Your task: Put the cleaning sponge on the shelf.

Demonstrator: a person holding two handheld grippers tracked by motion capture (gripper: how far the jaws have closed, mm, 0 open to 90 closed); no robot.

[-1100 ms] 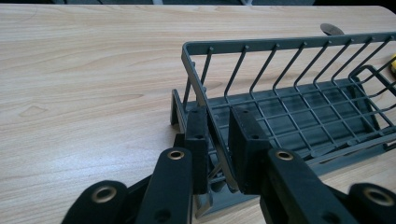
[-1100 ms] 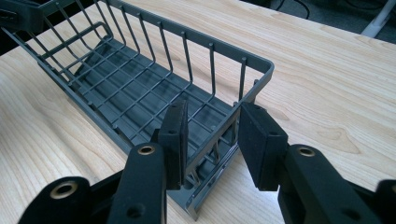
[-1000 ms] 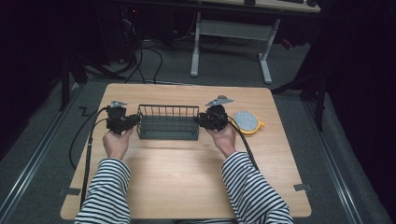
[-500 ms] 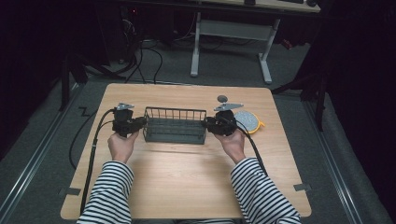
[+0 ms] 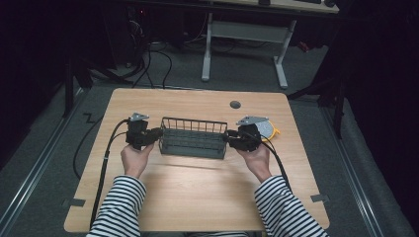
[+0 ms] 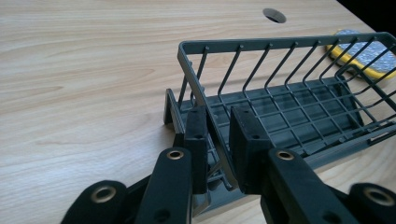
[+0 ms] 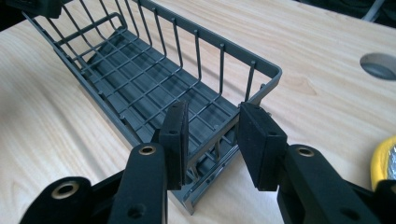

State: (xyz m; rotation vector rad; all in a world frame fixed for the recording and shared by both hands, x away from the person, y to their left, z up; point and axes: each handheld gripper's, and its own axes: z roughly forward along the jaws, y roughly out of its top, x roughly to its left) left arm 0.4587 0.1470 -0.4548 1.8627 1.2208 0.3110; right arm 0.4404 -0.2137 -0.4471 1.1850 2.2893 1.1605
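Left hand (image 5: 134, 157): it is seen entering from 6 o'clock in the high view, striped sleeve behind it, palm wrapped under the left gripper (image 5: 159, 133).
Left gripper: it is aimed toward 3 o'clock at the short left end of the wire basket (image 5: 192, 137); in the left gripper view the jaws are set narrow, one on each side of the end wall's rim, which runs up between them; whether the pads (image 6: 196, 140) press the rim cannot be told.
Right hand (image 5: 255, 157): it is held mirrored, forearm angled in from 5 o'clock.
Right gripper (image 5: 225, 138): it is aimed toward 9 o'clock at the basket's right end; in the right gripper view the jaws stand wider apart, with the end wall in the gap and untouched by the right-hand pad.
Basket: a dark grey wire basket is seen at the table's (image 5: 197, 197) centre, long side across, empty.
Open room: bare wood is left toward 6 o'clock and 12 o'clock.
Sponge (image 5: 267, 129): a yellow-edged grey pad lies just beyond the right gripper, toward 3 o'clock.
Cable hole (image 5: 235, 104): it is set near the far edge.
Gripper views: the basket's grid floor and slanted side wires are shown close.
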